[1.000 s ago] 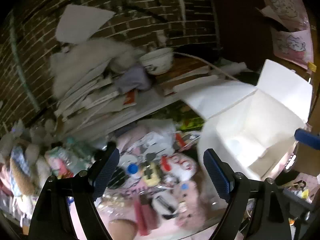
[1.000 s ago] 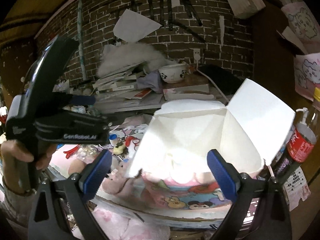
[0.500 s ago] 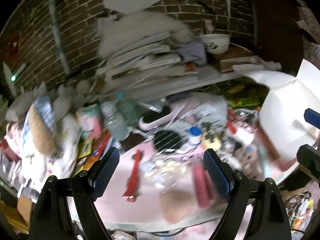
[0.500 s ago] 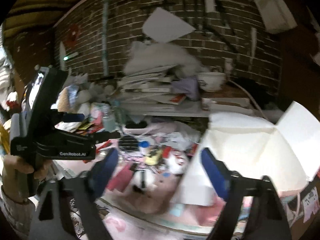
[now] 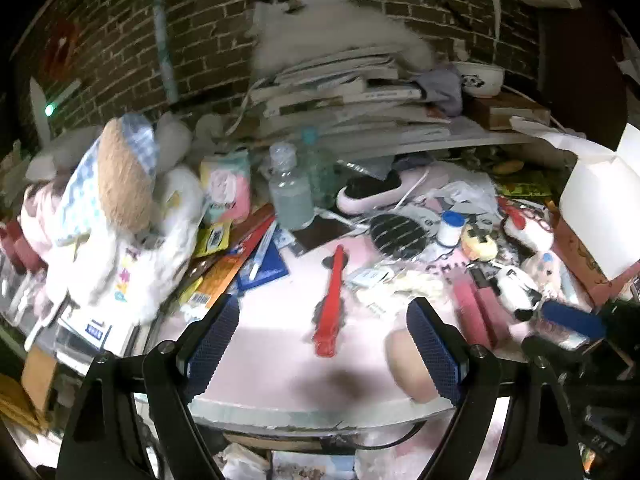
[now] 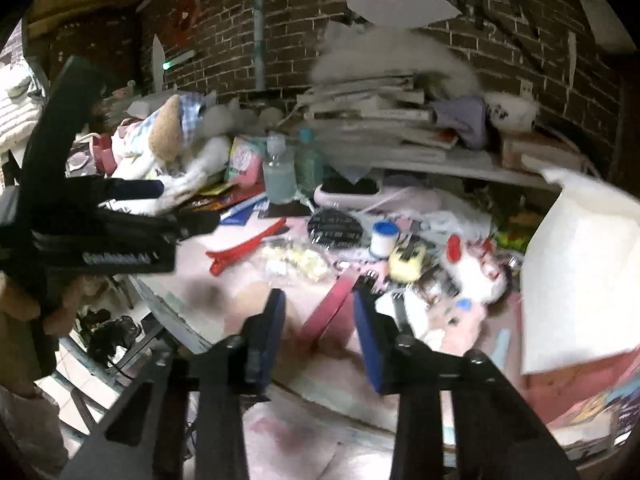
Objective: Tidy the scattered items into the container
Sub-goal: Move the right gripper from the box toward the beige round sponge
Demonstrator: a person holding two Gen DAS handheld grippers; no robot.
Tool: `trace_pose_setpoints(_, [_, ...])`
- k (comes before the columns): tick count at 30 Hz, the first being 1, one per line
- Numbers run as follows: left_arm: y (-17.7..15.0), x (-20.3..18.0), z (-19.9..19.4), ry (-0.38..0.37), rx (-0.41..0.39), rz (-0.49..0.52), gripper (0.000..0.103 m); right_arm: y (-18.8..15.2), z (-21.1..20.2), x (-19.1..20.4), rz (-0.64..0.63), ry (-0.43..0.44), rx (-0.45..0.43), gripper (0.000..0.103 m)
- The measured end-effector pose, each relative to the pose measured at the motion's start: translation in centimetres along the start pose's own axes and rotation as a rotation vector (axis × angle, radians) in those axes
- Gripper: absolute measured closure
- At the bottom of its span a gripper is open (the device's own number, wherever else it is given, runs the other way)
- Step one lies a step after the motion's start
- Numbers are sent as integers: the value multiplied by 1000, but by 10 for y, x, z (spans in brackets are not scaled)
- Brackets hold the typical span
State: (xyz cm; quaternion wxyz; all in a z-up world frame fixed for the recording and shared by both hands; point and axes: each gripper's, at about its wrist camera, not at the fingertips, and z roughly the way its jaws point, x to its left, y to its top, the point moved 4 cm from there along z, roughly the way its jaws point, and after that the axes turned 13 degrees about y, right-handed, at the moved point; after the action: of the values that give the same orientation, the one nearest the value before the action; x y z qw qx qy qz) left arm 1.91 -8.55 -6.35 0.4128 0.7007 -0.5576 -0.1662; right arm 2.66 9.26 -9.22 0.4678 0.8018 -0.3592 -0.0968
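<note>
Scattered on the pink table [image 5: 264, 360] lie a red hair clip [image 5: 332, 300] [image 6: 248, 248], a black round disc [image 5: 396, 234] [image 6: 336, 228], a yellow toy [image 5: 478, 242] [image 6: 406, 262] and pink bars [image 5: 476, 308] [image 6: 332, 308]. The white box [image 5: 600, 200] [image 6: 580, 280] stands open at the right. My left gripper [image 5: 324, 344] is open over the front edge, the clip ahead of its gap. My right gripper [image 6: 320, 320] is closing, its jaws narrow; a pink bar shows through the gap, and no pad visibly presses on it. The picture is blurred.
A tall stack of books [image 5: 352, 96] with a bowl [image 5: 478, 76] fills the back. Two bottles [image 5: 288, 188] and a plush dog [image 5: 120, 184] crowd the left. A beige round thing [image 5: 408, 364] sits by the left gripper's right finger. A hand [image 6: 40, 300] holds the left gripper.
Both views have swung left from the white box to the cluttered table and sunk lower. The right gripper's jaws have narrowed from wide apart. The left jaws stay wide.
</note>
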Motion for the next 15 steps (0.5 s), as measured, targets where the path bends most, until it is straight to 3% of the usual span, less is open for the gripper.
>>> trace_pose_setpoints(4, [-8,12,10,52,27,-8,19,-9,20,7,28,120,30,74])
trace_pose_setpoints(7, [-12,19,13,50,39,-25,19,-8,37,17,6,146,34,72])
trace_pose_setpoints(9, [-14,24,13,48,43,-37,19,-8,50,21,1,153,42,49])
trace_pose_setpoints(11, [-15,28,14,48,42,-40,19,-6,58,24,-7,164,36,42])
trace_pose_setpoints(12, [-16,30,14,51,42,-41,19,-6,61,26,-14,154,38,32])
trace_pose_setpoints(14, [-16,32,15,50,43,-46,19,-5,69,27,-29,121,56,22])
trace_pose_setpoints(15, [-16,33,15,49,44,-50,19,-6,75,26,-28,108,72,22])
